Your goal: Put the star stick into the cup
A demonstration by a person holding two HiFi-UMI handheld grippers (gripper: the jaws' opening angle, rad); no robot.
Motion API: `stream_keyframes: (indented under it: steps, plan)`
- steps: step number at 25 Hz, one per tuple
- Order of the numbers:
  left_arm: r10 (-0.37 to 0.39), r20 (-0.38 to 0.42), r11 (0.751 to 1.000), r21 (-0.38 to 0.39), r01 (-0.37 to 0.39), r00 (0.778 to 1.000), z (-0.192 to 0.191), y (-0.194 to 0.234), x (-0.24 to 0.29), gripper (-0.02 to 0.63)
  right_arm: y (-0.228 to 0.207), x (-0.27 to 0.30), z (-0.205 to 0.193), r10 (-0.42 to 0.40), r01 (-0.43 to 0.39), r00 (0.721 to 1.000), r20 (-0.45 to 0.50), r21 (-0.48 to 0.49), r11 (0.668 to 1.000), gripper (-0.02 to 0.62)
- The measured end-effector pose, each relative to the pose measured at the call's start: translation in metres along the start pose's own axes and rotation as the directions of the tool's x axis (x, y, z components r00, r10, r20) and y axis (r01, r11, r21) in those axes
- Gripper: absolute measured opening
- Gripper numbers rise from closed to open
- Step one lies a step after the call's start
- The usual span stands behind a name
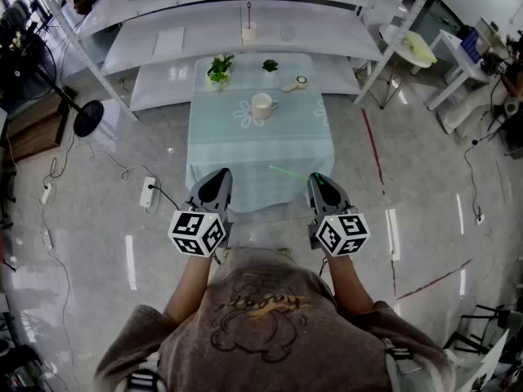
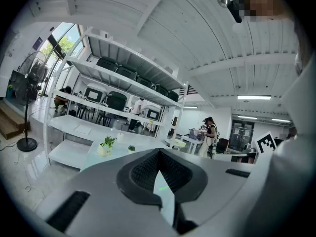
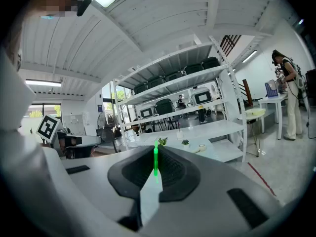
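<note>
Both forearms reach forward from the person's chest, elbows tucked, with the two grippers level and side by side at the near edge of the bench (image 1: 245,149). The left gripper (image 1: 219,175) points at the near left part of that edge, its jaws pressed together on nothing. The right gripper (image 1: 316,178) pinches the star stick (image 1: 290,171) at one end. The thin, bright green stick runs from the jaw tips leftward and slightly away, just over the near edge of the bench. Its star end cannot be made out. In the right gripper view the stick (image 3: 155,158) rises straight up between the closed dark, ribbed pads.

The cup (image 1: 261,105), white, round and handled, stands upright near the bench's centre, well apart from the stick. The stretch of pale blue-green cloth between the cup and the near edge lies bare. A leafy potted plant (image 1: 218,70) sits at the far left corner, a smaller plant (image 1: 270,66) at the far edge and a small round object (image 1: 301,81) toward the far right corner. White metal shelving (image 1: 245,43) stands just behind the far edge. Glossy grey floor (image 1: 122,219) lies open on the left and right sides.
</note>
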State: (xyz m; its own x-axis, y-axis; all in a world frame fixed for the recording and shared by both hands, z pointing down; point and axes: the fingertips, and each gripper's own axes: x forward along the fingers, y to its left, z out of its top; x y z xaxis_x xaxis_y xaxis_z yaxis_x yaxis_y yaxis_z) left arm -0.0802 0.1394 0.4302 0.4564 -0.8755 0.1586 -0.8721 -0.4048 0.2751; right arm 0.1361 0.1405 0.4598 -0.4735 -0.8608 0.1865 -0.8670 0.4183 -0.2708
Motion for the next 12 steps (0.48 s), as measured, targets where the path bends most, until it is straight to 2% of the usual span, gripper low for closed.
stream_keyframes:
  steps: [6, 12]
  plan:
    - [0.007, 0.008, 1.0, 0.015, -0.007, 1.0, -0.001, -0.005, -0.003, 0.021, -0.002, -0.003, -0.003, -0.006, 0.006, 1.0, 0.006, 0.011, 1.0, 0.021]
    - [0.057, 0.028, 0.998, 0.011, -0.058, 0.998, -0.004, -0.013, -0.005, 0.021, -0.013, -0.018, -0.004, 0.022, -0.022, 1.0, 0.002, 0.006, 1.0, 0.021]
